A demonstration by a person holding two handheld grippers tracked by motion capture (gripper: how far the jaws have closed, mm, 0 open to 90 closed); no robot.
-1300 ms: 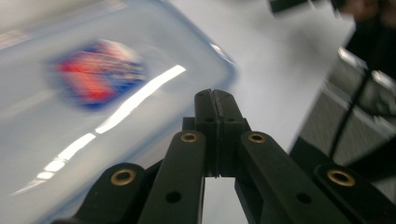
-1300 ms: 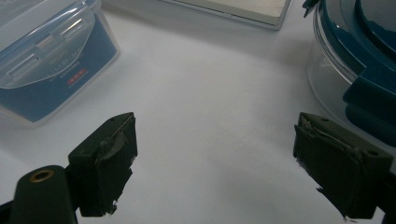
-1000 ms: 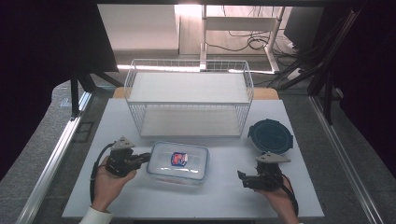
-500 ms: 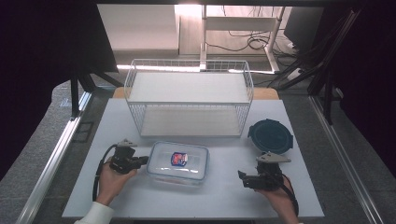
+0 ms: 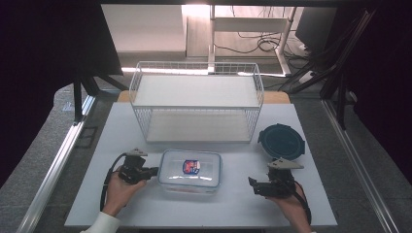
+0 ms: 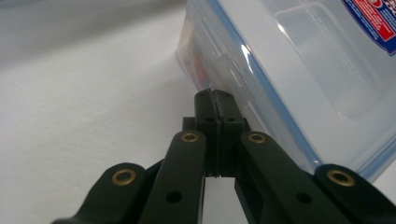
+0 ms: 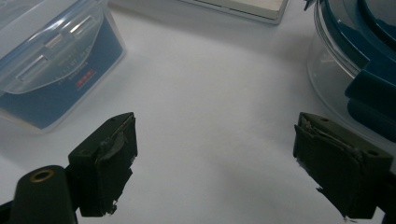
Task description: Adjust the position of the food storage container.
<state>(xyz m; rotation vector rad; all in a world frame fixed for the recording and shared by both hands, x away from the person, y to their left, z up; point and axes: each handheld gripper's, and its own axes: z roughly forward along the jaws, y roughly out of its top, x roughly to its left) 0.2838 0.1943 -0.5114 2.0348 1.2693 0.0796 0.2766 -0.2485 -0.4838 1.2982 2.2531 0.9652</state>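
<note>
A clear rectangular food container (image 5: pixel 190 170) with a blue-edged lid and a red and blue label lies on the white table, near its front. My left gripper (image 5: pixel 151 171) is at the container's left end, jaws shut. In the left gripper view the closed tips (image 6: pixel 215 99) rest against the container's (image 6: pixel 303 70) side flap with nothing between them. My right gripper (image 5: pixel 252 185) sits low at the front right, pointing left, jaws open. In the right gripper view its jaws (image 7: pixel 217 140) stand wide over bare table, with the rectangular container (image 7: pixel 51 60) ahead on the left.
A white wire two-level rack (image 5: pixel 197 104) stands behind the container at the table's middle. A round container with a dark blue lid (image 5: pixel 281 141) sits at the right, close beside my right gripper, and its clear wall (image 7: pixel 355 60) rises near the right jaw.
My left gripper has sunk and slid a little right, up to the container's left end. The right gripper has kept still.
</note>
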